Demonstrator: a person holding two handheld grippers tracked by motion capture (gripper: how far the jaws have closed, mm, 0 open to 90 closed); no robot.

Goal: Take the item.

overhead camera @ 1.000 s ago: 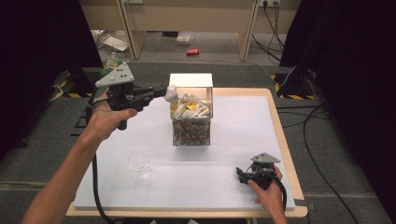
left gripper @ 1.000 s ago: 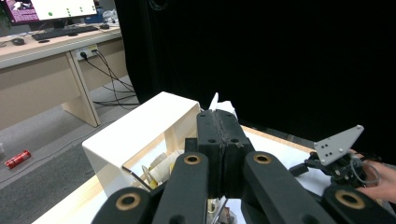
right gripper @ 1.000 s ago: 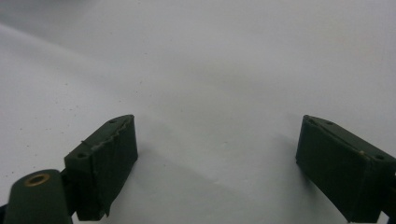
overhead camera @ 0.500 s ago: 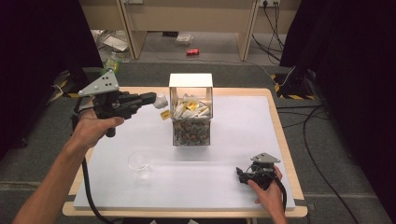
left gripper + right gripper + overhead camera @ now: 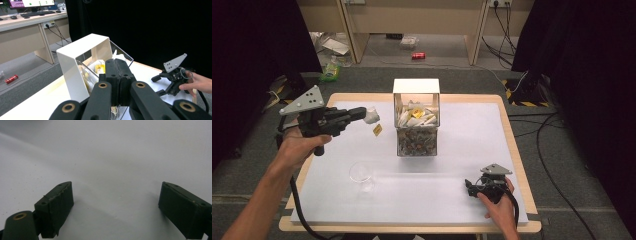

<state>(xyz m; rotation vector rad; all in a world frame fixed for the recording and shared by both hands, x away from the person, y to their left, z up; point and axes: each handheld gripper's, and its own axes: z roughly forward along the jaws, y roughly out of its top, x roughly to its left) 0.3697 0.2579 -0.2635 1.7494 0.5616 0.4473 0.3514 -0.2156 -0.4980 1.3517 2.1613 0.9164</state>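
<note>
Tea bag lifted clear of the box

Tea bag (image 5: 371, 115), white with a small yellow tag (image 5: 377, 130) dangling below it on a string, hangs at the tip of the left gripper (image 5: 360, 114), to the left of the clear box (image 5: 417, 137) and above the white table mat (image 5: 462, 165). In the left gripper view we see the two black jaws pressed together, pinching the bag, which is hidden behind them.

We see the box standing near the middle of the mat, its white lid (image 5: 416, 86) tipped up at the back. Inside lie more paper-wrapped bags, white and yellow, piled over a darker layer we cannot make out.

An empty glass cup (image 5: 361, 173) stands near the front left of the mat, well apart from the box.

The right gripper (image 5: 476, 187) rests on the mat at the front right, jaws spread wide with nothing between them.
</note>
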